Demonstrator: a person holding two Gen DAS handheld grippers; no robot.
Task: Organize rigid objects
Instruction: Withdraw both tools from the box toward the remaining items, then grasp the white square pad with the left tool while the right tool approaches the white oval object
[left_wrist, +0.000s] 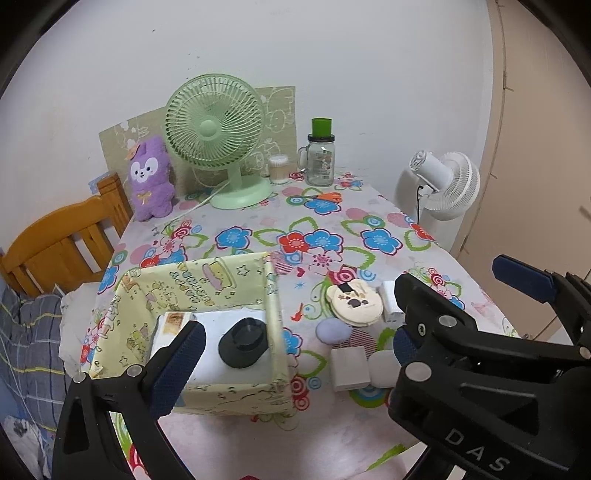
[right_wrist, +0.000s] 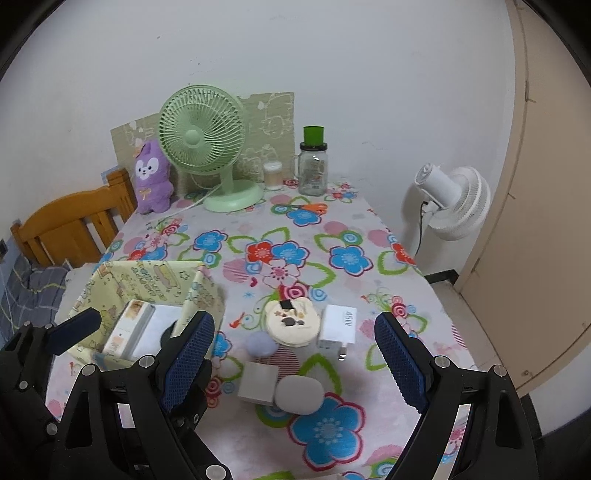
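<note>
A pale yellow fabric box (left_wrist: 236, 284) (right_wrist: 147, 275) stands on the floral table at the left. Inside lie a white box (left_wrist: 218, 332), a black round object (left_wrist: 243, 341) and a small carton (right_wrist: 127, 330). My left gripper (left_wrist: 295, 354) is open and empty, above the box's right side. To its right lie a bear-shaped case (left_wrist: 356, 301) (right_wrist: 291, 321), a white charger (right_wrist: 338, 325), a lilac disc (right_wrist: 260, 343), a white square box (right_wrist: 258, 382) and a white oval case (right_wrist: 299, 395). My right gripper (right_wrist: 295, 369) is open and empty, above these items.
At the back stand a green fan (right_wrist: 201, 142), a purple plush (right_wrist: 151, 179), a glass jar with a green cup (right_wrist: 312, 166), a cotton-swab tub (right_wrist: 272, 175) and orange scissors (right_wrist: 306, 206). A wooden chair (right_wrist: 70, 225) is left, a white fan (right_wrist: 450, 199) right.
</note>
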